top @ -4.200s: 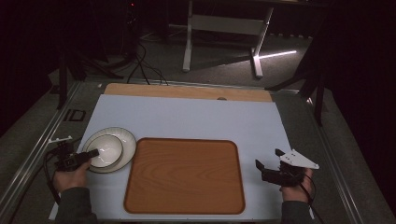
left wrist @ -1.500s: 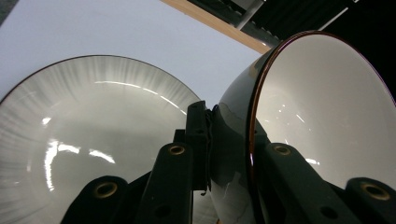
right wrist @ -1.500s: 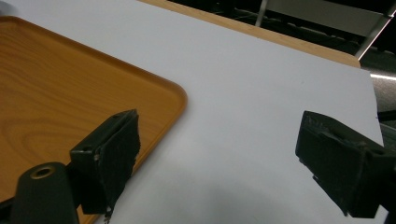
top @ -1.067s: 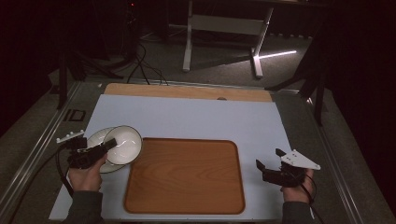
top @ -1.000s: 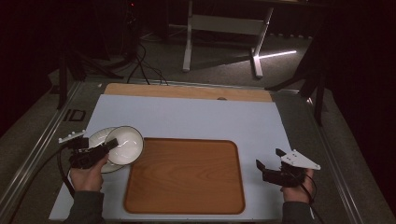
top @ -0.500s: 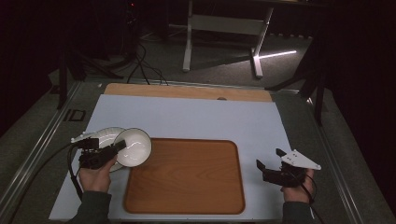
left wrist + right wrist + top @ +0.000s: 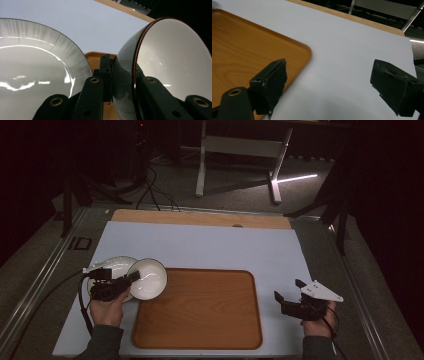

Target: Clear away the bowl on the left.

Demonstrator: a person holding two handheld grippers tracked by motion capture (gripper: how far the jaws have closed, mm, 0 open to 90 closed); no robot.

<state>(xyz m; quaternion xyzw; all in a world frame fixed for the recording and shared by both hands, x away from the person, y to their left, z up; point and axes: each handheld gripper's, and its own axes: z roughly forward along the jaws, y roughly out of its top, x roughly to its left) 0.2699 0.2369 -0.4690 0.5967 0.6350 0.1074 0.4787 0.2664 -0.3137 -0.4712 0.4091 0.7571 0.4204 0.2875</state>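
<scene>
Bowl rim is pinched in your left gripper, tilted above the plate at the tray edge, so level it before lowering onto the wood, while your right gripper waits wide over the bench.
</scene>
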